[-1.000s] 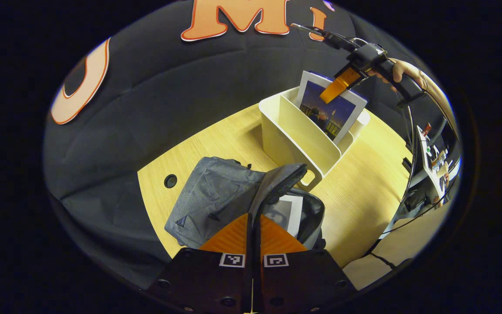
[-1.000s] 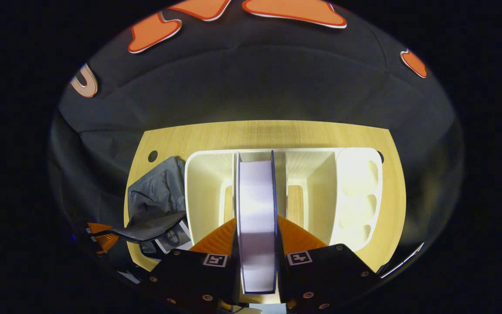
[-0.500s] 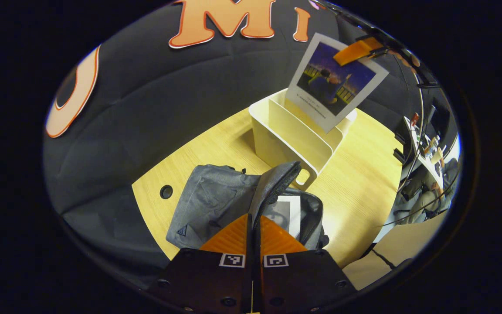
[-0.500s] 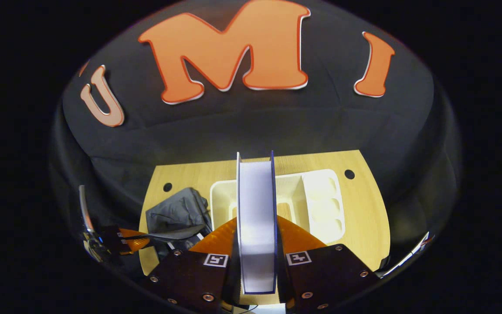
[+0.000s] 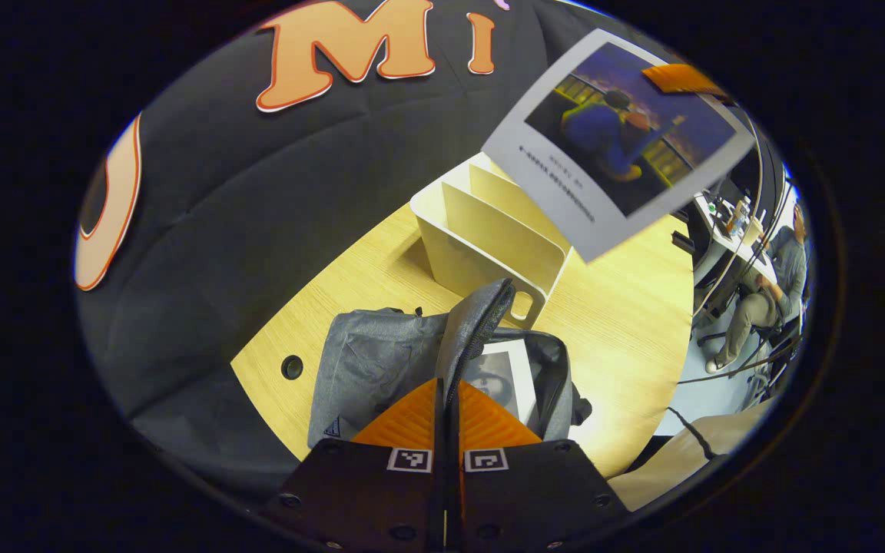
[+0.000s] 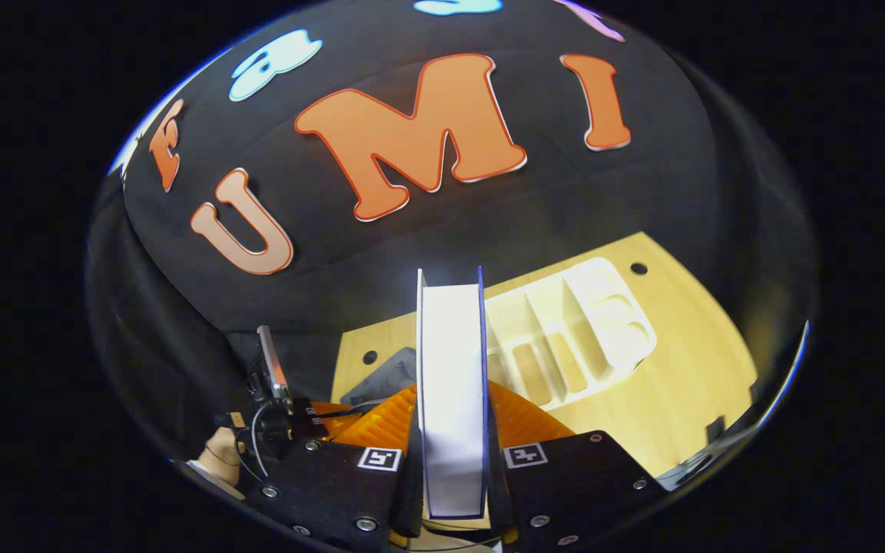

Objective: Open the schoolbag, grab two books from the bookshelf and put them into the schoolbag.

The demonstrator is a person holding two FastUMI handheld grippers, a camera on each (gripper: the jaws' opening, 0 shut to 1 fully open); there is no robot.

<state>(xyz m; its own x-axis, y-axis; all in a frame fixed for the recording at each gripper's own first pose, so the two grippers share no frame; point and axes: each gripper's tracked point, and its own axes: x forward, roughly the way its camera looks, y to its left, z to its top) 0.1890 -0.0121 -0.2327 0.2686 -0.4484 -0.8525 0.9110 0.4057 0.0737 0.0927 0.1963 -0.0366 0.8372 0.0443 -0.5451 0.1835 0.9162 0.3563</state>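
The grey schoolbag (image 5: pixel 381 361) lies open on the wooden table, and my left gripper (image 5: pixel 448 382) is shut on its raised flap (image 5: pixel 481 315). One book (image 5: pixel 508 376) lies inside the bag. A second book (image 5: pixel 611 146), with a dark picture cover, hangs in the air above the white bookshelf (image 5: pixel 488 246). My right gripper (image 6: pixel 450 392) is shut on that book (image 6: pixel 450 369), which I see edge-on between the fingers. In the right gripper view the bookshelf (image 6: pixel 588 322) stands below to the right with bare slots. The bag (image 6: pixel 389 376) and the left gripper (image 6: pixel 312 411) lie low at the left.
The table (image 5: pixel 627 322) has a cable hole (image 5: pixel 292 367) by the bag and another hole (image 6: pixel 639 268) behind the shelf. A hand (image 6: pixel 220 453) holds the left gripper. Beyond the table's right edge a person (image 5: pixel 765 307) sits at a cluttered desk.
The right gripper has lifted the book fully out of the bookshelf, higher and nearer the left gripper's camera. The left gripper still holds the flap up, and its view has tilted a little.
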